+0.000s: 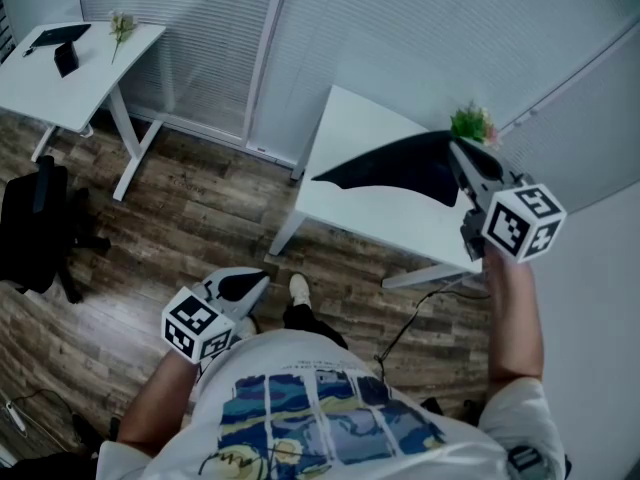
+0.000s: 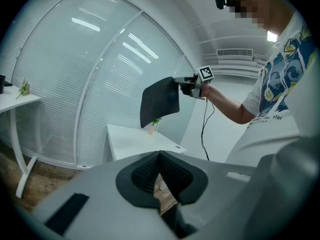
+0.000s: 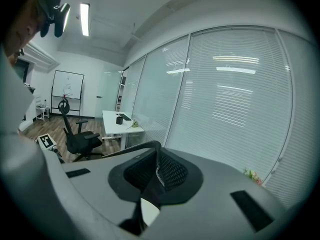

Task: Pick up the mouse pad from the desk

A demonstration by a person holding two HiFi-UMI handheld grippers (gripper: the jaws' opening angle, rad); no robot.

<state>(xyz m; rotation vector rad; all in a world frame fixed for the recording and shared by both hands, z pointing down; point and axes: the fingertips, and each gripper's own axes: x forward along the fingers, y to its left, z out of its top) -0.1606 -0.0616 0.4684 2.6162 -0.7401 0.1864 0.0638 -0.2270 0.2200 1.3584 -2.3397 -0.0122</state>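
Observation:
The black mouse pad (image 1: 400,168) hangs in the air above the white desk (image 1: 350,133), held by one edge. My right gripper (image 1: 460,158) is shut on that edge, raised at the desk's right end. In the right gripper view the pad (image 3: 142,147) shows as a thin dark sheet pinched between the pads of the right gripper (image 3: 159,158). The left gripper view shows the pad (image 2: 160,101) drooping from the right gripper (image 2: 186,85) over the desk (image 2: 130,139). My left gripper (image 1: 250,286) stays low by my body, shut and empty, and in its own view the left gripper (image 2: 159,160) holds nothing.
A small potted plant (image 1: 472,123) stands at the desk's far right corner. A second white desk (image 1: 90,73) with dark items is at the upper left, and a black office chair (image 1: 35,228) stands on the wood floor. A cable (image 1: 410,323) trails below the desk. Blinds line the back wall.

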